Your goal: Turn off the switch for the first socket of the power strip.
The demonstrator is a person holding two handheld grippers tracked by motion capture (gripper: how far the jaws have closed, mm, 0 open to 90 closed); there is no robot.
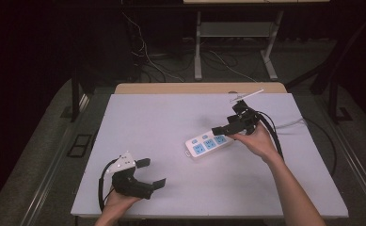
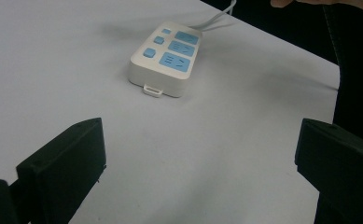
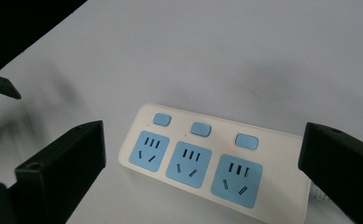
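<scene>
A white power strip (image 1: 209, 142) with three blue sockets and three blue switches lies flat on the table, right of centre. My right gripper (image 1: 227, 124) hovers open just above its right end, and the strip (image 3: 207, 161) lies between and below the spread jaws (image 3: 202, 149). A small red light glows beside one switch (image 3: 246, 141). My left gripper (image 1: 152, 173) rests open near the table's front left with nothing in it. It points at the strip (image 2: 167, 58) from a distance, its own jaws (image 2: 200, 154) wide apart.
The pale grey table (image 1: 171, 122) has a wooden strip (image 1: 199, 88) along its back edge. The strip's white cable (image 1: 293, 123) runs off to the right. Black gripper cables trail past the right edge. Desk legs and loose wires stand on the floor behind.
</scene>
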